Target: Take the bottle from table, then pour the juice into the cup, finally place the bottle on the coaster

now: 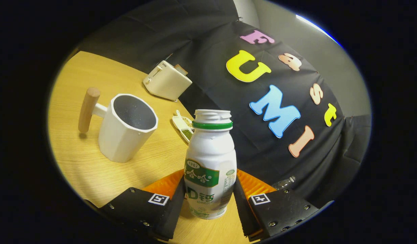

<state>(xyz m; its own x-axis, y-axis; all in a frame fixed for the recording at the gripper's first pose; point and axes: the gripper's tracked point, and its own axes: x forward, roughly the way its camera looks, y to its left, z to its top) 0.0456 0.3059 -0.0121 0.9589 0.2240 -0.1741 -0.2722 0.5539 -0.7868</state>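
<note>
Between the fingers of my hand-held gripper (209,200) I see the white plastic bottle (210,162), uncapped with a green neck ring, clamped on both sides low in the frame. Left of centre, on the wood-grain worktop (83,169), stands a faceted white cup (127,127) with a wooden handle.

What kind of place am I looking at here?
Probably a staged kitchen-style booth: a wooden table carries a toaster and white cup, and black cloth hangs behind. The gripper holds a bottle.
</note>
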